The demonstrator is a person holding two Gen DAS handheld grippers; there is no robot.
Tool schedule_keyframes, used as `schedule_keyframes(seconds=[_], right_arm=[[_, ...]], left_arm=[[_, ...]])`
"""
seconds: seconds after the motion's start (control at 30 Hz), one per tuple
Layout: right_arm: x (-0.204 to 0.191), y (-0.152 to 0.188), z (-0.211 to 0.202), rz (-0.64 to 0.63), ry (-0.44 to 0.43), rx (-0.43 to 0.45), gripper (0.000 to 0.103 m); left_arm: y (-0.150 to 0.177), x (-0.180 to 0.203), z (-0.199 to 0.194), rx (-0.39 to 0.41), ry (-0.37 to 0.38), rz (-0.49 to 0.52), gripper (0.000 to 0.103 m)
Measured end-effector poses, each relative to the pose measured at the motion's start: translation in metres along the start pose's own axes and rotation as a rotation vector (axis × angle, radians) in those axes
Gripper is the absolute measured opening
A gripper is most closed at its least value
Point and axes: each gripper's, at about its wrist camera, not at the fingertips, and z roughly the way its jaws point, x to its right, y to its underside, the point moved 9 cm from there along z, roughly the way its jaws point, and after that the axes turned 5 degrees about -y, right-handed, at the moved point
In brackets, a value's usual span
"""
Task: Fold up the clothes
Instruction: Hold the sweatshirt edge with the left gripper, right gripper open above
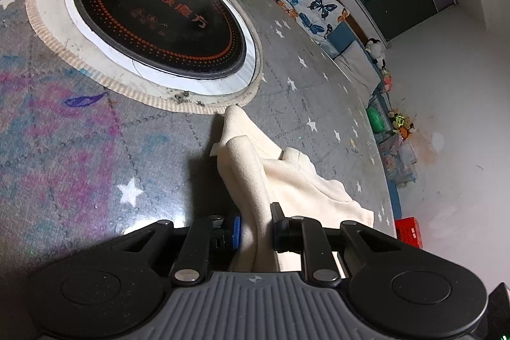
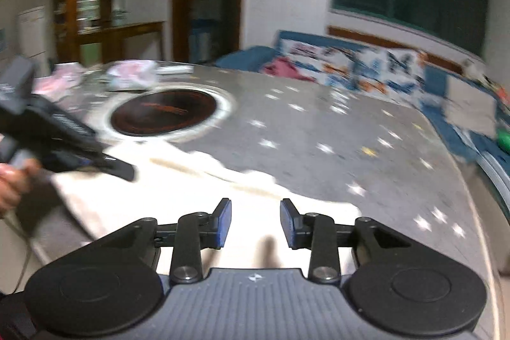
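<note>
Cream garment [image 1: 280, 177] is spread on the near part of the round table [image 1: 79, 148], its far corner touching the rim of the black inset cooktop [image 1: 159, 24]. Left tool [image 1: 255, 227] is closed on a raised fold of the cloth. Right tool [image 2: 255, 220] is held parted above the garment's near edge, nothing gripped; this view is blurred.

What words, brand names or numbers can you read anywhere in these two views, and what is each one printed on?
"MF", then Chinese characters that look like "热魔方": orange print on the round black glass cooktop set into the grey star-patterned table.
Smaller orange marks below that line on the cooktop: too small and faint to read.
Right wrist view: blurred throughout, nothing readable.
Cream fleece garment and red plastic crate: no readable text.
</note>
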Motion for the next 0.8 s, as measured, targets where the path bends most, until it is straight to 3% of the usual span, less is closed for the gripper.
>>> schedule_keyframes(seconds=[0.3,0.8], right_arm=[[0.051,0.027,0.003,0.136,0.08,-0.04,0.033],[0.055,0.035,0.013,0.18,0.058,-0.066,0.033]], left_arm=[[0.0,-0.001,0.001,0.003,0.001,0.002,0.02],[0.0,-0.001,0.001,0.009,-0.003,0.01,0.02]])
